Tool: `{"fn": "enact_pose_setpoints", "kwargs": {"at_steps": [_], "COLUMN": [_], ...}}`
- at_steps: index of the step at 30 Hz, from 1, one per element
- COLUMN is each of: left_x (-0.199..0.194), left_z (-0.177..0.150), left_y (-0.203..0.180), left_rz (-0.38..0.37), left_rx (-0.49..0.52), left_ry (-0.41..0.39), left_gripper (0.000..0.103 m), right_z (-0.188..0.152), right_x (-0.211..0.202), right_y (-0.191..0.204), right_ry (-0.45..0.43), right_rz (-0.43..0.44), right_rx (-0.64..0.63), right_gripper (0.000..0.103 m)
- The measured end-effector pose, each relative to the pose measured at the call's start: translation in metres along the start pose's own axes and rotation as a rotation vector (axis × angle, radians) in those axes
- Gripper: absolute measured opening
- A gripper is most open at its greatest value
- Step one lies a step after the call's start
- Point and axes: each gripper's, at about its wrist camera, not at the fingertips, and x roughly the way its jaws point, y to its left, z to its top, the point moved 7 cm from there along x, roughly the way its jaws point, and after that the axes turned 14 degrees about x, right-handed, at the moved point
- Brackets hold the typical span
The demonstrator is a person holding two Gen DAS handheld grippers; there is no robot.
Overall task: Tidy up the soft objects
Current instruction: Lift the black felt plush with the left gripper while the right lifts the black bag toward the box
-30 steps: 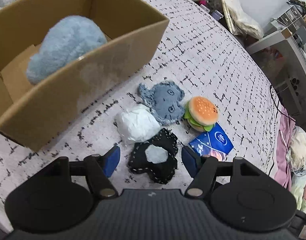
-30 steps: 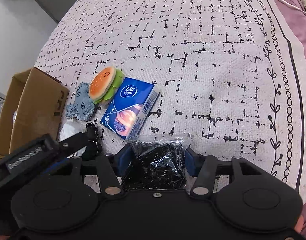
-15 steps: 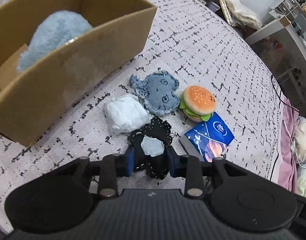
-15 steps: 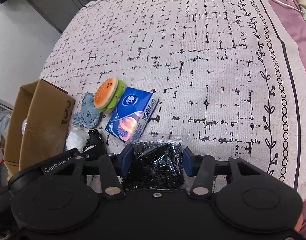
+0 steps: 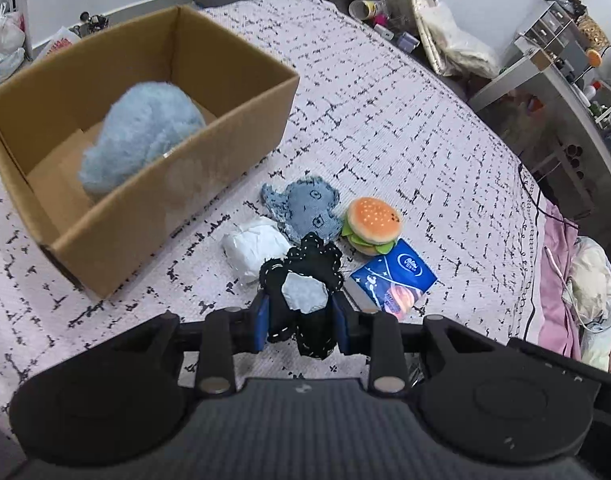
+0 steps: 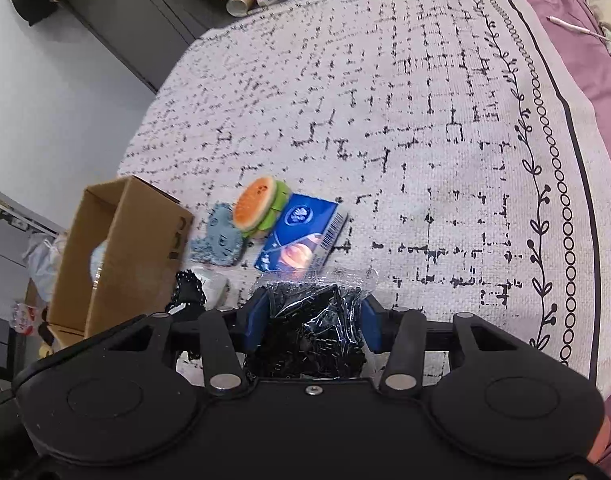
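My left gripper (image 5: 300, 320) is shut on a black felt toy (image 5: 301, 280) with white stitching and a pale patch, lifted off the bed. My right gripper (image 6: 311, 320) is shut on a clear bag of small black pieces (image 6: 309, 320), also raised. An open cardboard box (image 5: 177, 160) at the left holds a fluffy light-blue plush (image 5: 141, 136). On the bed beside the box lie a white wad (image 5: 255, 248), a denim-blue felt toy (image 5: 305, 210), a burger plush (image 5: 371, 222) and a blue tissue pack (image 5: 393, 276). The box (image 6: 117, 256), burger (image 6: 261, 208) and tissue pack (image 6: 301, 236) also show in the right wrist view.
The bed cover (image 6: 425, 120) is white with black dashes and a vine border. A purple sheet (image 6: 577, 32) lies at the right. Shelves and clutter (image 5: 565, 72) stand past the bed's far edge, plastic bags (image 5: 1, 40) on the floor left.
My left gripper closed on the black felt toy and lifted it. My right gripper rose higher with the bag of black pieces still held.
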Motion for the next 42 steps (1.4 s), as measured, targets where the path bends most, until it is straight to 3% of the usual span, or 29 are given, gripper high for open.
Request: {"fn": "enact_pose_setpoints", "kwargs": {"at_steps": [19, 42], "left_x": [-0.057, -0.101], "left_z": [0.012, 0.024], "left_y": [0.002, 0.025], "left_rz": [0.046, 0.068], "left_rx": [0.051, 0.057], "left_ry": [-0.103, -0.184], "left_gripper": [0.031, 0.031], "right_z": [0.001, -0.001], "right_x": [-0.042, -0.071], "right_y": [0.031, 0.058], "right_ry": [-0.103, -0.205], "right_rz": [0.172, 0.311], "right_rx": [-0.060, -0.120], "right_gripper": [0.046, 0.046]}}
